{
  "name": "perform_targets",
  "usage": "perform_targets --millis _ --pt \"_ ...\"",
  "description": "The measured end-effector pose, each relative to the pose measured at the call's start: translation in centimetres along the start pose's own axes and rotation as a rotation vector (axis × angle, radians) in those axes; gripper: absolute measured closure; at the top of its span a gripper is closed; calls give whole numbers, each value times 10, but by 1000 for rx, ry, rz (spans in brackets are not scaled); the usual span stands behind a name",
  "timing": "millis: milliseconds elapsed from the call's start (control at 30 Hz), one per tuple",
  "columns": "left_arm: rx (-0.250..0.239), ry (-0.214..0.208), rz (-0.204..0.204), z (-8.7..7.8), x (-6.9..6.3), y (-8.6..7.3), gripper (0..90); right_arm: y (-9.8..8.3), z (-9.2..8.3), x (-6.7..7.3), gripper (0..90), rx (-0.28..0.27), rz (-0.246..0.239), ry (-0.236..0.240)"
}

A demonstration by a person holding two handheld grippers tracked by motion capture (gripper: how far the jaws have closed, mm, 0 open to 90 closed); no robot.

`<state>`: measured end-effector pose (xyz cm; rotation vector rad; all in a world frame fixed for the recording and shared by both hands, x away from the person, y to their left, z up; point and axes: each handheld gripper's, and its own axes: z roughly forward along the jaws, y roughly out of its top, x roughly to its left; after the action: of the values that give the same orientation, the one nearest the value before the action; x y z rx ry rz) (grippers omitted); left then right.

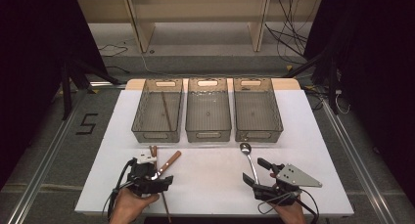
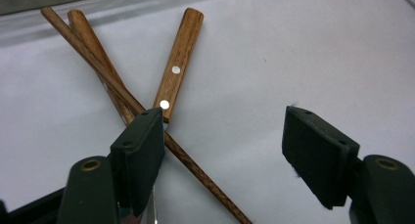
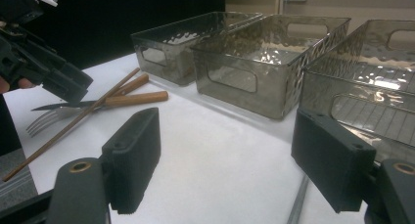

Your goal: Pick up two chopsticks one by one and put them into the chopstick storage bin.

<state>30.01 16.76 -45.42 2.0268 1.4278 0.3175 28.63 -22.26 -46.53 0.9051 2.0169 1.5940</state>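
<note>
Left gripper (image 1: 155, 177): held in the person's left hand (image 1: 131, 204) near the table's (image 1: 210, 185) front-left corner; jaws spread, nothing pinched, hovering over the crossed utensils.
Right gripper (image 1: 254, 174): held near the front edge, right of centre; jaws spread wide, empty; a grey plate (image 1: 296, 176) on top.
Knife (image 2: 176, 72): wooden handle with two rivets, lying flat by the front-left corner, its blade passing under the left gripper's left jaw.
Chopstick (image 2: 147, 114): long brown stick lying across the knife and running toward the front edge.
Fork (image 3: 51, 117): wooden handle, tines toward the left edge, crossed under the chopstick.
Spoon (image 1: 248, 158): metal, bowl toward the bins, handle running to the right gripper; whether the jaws touched it could not be told.
Bins (image 1: 208, 109): three clear bins in a row along the back edge.
Left bin (image 1: 157, 111): held one chopstick (image 1: 166, 110).
Table: white top.
</note>
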Motion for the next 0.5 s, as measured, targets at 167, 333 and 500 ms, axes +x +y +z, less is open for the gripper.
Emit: perform_targets --millis 167,333,500 --pt "20 8 0 3 -1 -6 334 -1 0 -1 273 1 -3 -1" --pt "32 14 0 5 -3 -11 360 -1 -1 -2 273 -1 2 -2" --pt "44 6 -5 9 -5 -17 389 -1 -1 -2 273 -2 2 -3"
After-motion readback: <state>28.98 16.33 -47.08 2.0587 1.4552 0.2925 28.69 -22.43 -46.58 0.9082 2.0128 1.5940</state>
